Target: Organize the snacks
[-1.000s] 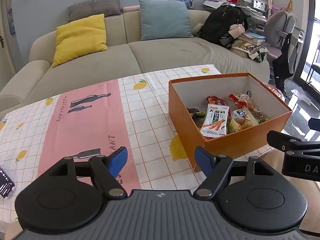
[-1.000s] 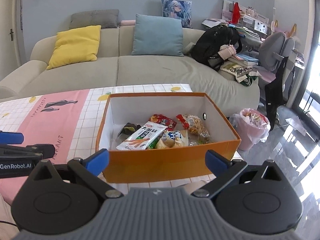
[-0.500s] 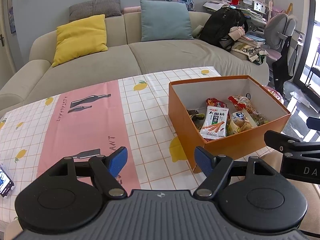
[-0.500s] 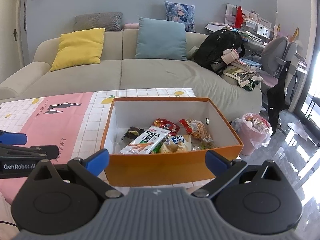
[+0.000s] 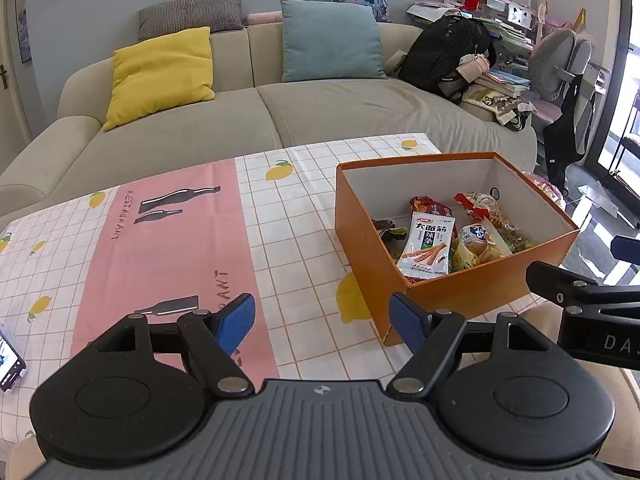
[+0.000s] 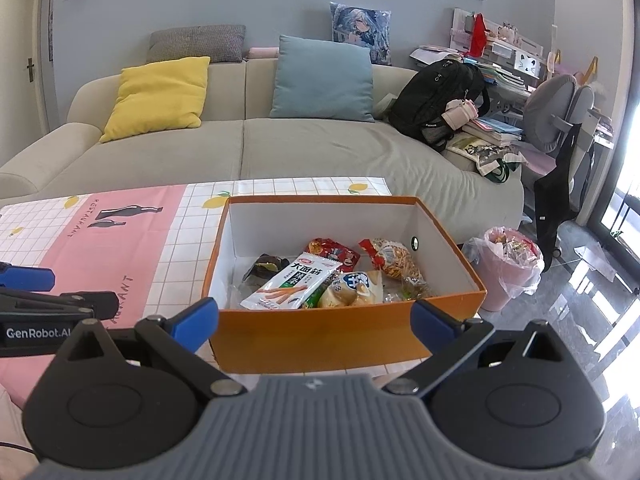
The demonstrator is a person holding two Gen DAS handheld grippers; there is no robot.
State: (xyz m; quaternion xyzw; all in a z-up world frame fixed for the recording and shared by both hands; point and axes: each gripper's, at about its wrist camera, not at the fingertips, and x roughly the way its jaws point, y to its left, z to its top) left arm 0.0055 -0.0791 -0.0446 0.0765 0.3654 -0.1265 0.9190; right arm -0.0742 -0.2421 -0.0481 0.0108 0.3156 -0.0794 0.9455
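An orange box [image 5: 472, 292] [image 6: 320, 340] stands on the table's right end and holds several snack packets, with a white spicy-strip packet [image 5: 428, 246] [image 6: 292, 286] on top. My left gripper [image 5: 322, 322] hovers open over the tablecloth, left of the box's near corner, nothing between its blue pads. My right gripper [image 6: 316, 322] is open too, low in front of the box's near wall, empty. Part of the right gripper shows at the right edge of the left wrist view, and the left one at the left edge of the right wrist view.
A pink and white checked tablecloth [image 5: 168, 248] covers the table. A phone [image 5: 10, 364] lies at its left edge. Behind stands a beige sofa [image 5: 240, 120] with cushions and a black backpack [image 5: 444, 56]. A pink bin [image 6: 506, 268] sits on the floor, right of the box.
In both views the scene has slid slightly downward, as though both grippers pulled back or tilted up a little. Both grippers stay open and the box has not moved.
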